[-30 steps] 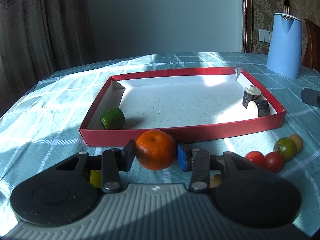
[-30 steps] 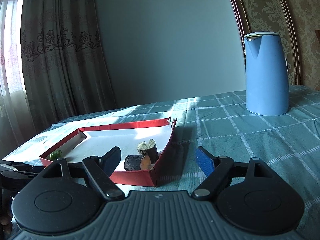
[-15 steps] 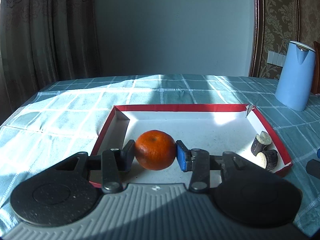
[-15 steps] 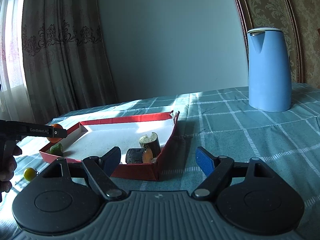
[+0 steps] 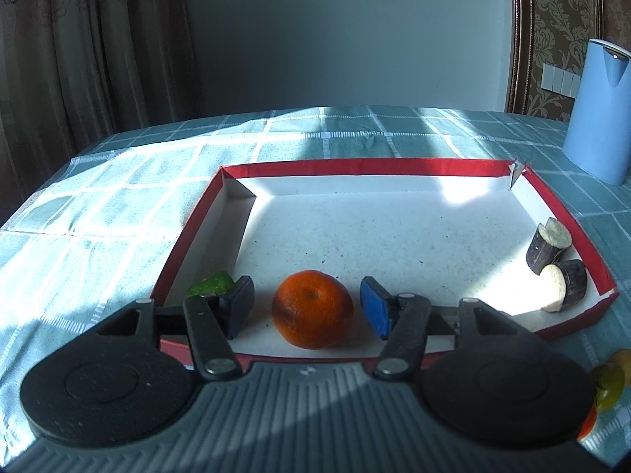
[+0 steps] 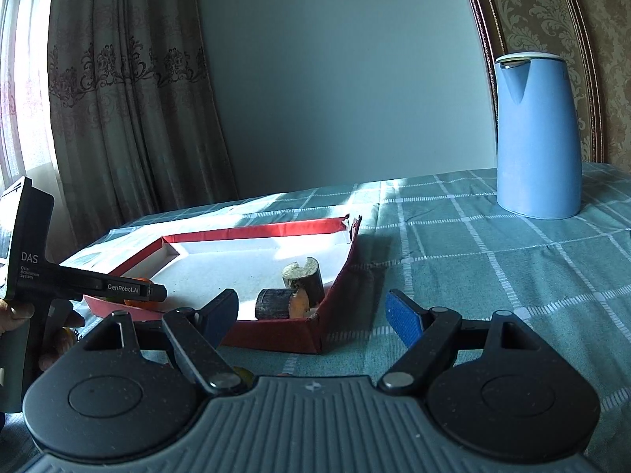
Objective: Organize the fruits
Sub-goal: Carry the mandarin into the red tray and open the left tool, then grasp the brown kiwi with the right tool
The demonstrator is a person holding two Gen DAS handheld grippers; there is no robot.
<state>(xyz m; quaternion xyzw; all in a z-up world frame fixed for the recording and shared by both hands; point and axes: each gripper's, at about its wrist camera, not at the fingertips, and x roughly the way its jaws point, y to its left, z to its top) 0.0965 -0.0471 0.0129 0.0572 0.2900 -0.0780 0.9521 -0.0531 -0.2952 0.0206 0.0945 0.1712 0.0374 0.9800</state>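
Both jaws spread; left gripper (image 5: 307,305) straddles orange (image 5: 312,308), seemingly resting in tray (image 5: 366,166).

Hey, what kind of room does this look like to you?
Most likely a home dining room: a table under a teal checked tablecloth, a blue electric kettle standing on it, patterned curtains at the window and damask wallpaper behind.

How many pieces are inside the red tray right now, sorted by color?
Orange: 1, the mandarin
Green: 1, a green fruit near the left wall
Dark-skinned cut chunks: 2, right corner
Total: 4 in the red tray
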